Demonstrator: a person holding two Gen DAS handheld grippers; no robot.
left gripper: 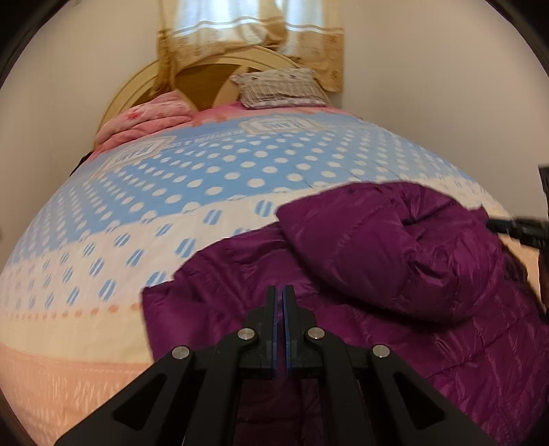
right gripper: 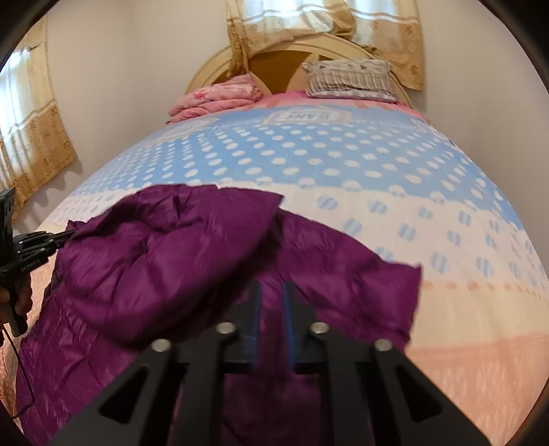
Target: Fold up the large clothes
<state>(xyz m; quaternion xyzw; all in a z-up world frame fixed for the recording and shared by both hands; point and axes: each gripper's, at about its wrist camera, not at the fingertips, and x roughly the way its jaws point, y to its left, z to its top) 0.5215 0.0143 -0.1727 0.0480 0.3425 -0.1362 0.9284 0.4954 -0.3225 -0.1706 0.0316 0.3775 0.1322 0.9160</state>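
A purple quilted down jacket (left gripper: 377, 267) lies on the bed, its hood bunched on top of the body; it also shows in the right wrist view (right gripper: 164, 254). My left gripper (left gripper: 281, 291) is over the jacket's left part, its fingers pressed together with no cloth visibly between them. My right gripper (right gripper: 272, 291) is over the jacket's right part, its fingers a small gap apart with purple cloth showing in the gap. Each gripper shows at the edge of the other's view: the right one (left gripper: 514, 230), the left one (right gripper: 37, 243).
The bed cover (left gripper: 206, 171) is blue with white dots, then cream and peach bands. A folded pink blanket (left gripper: 144, 120) and a striped pillow (left gripper: 281, 87) lie by the wooden headboard (left gripper: 206, 75). Curtains (right gripper: 326, 27) hang behind; walls flank both sides.
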